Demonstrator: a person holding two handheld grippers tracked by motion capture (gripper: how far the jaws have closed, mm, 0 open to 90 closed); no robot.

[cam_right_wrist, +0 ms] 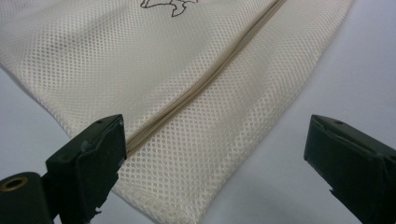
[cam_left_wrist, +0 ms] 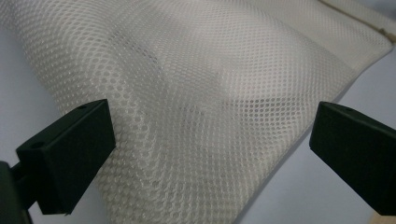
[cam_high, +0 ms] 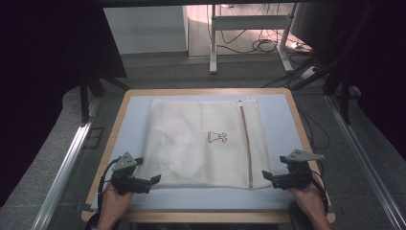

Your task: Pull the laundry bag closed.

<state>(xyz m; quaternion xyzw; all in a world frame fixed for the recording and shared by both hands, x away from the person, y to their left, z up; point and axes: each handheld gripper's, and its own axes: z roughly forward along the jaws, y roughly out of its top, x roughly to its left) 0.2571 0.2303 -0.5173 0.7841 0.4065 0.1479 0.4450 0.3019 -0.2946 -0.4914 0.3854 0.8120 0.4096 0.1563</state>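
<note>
— Table first: what was on the pale blue, wood-edged table [cam_high: 282, 110]?

— One cream mesh laundry bag [cam_high: 191, 143] lay flat across its middle, a beige zipper strip [cam_high: 246, 143] running along its right side and a small dark printed figure [cam_high: 217, 137] beside that.

— And the grippers?

— The left gripper [cam_high: 152, 181] sat at the bag's near left corner, jaws spread wide, holding nothing. The right gripper [cam_high: 267, 176] sat at the near right corner, equally wide and empty.
</note>
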